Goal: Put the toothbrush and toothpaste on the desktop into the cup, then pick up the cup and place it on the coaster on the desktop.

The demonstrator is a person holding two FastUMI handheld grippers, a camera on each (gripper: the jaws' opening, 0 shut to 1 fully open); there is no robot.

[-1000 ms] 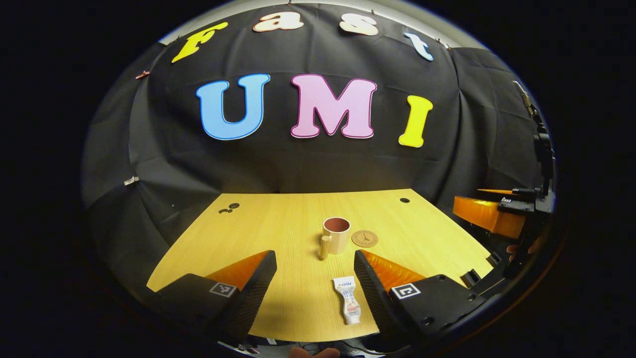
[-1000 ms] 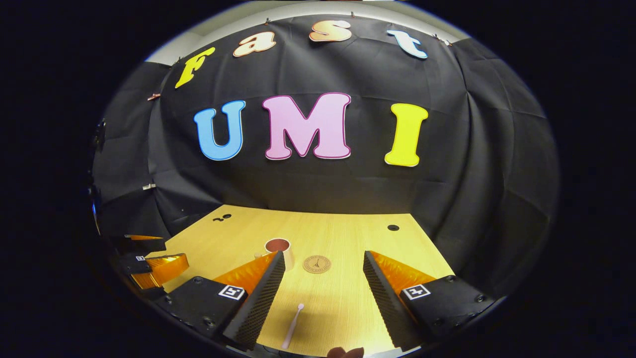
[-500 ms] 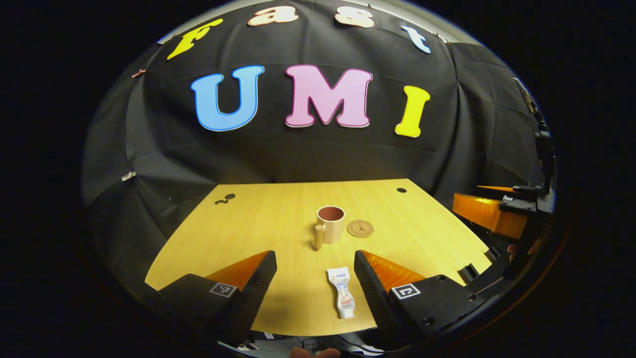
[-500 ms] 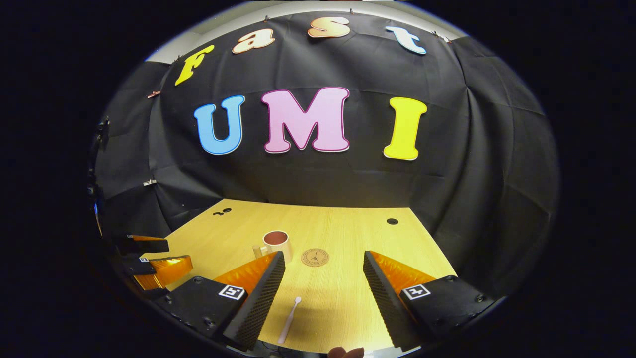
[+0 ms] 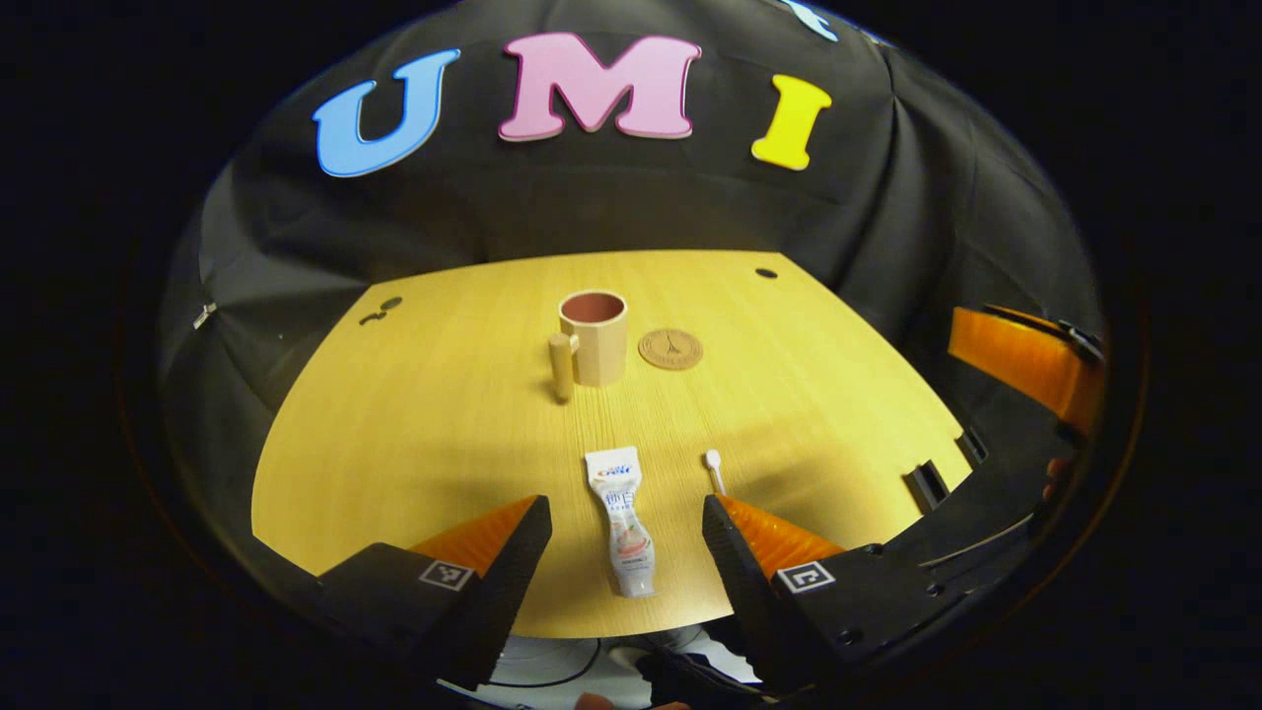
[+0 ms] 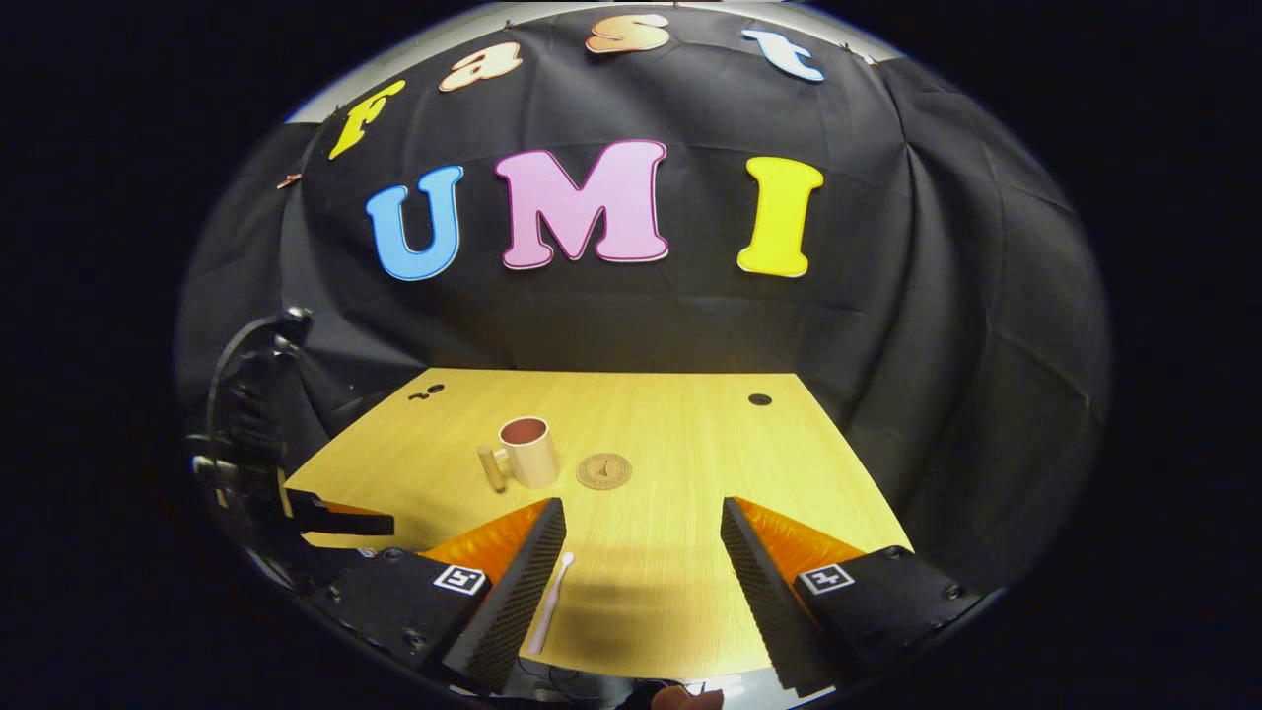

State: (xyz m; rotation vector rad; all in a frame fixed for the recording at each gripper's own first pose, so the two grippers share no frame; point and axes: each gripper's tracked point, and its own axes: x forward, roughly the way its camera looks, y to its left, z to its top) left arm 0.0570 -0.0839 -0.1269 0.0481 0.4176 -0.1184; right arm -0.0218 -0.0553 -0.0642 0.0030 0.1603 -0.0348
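Between the widely spread fingers of the left gripper (image 5: 625, 528), in the left gripper view, the toothpaste (image 5: 623, 519) lies flat on the wooden desktop (image 5: 424, 424) near its front edge, touched by neither finger. Just right of the tube, the toothbrush (image 5: 714, 470) shows its head beside the right-hand finger. Farther back stands the cup (image 5: 593, 337), upright, handle toward the camera, with the round coaster (image 5: 670, 348) just beside it, apart. The right gripper (image 6: 641, 564) is likewise spread wide and holds nothing; in its view the toothbrush lies close against its left-hand finger, contact unclear.
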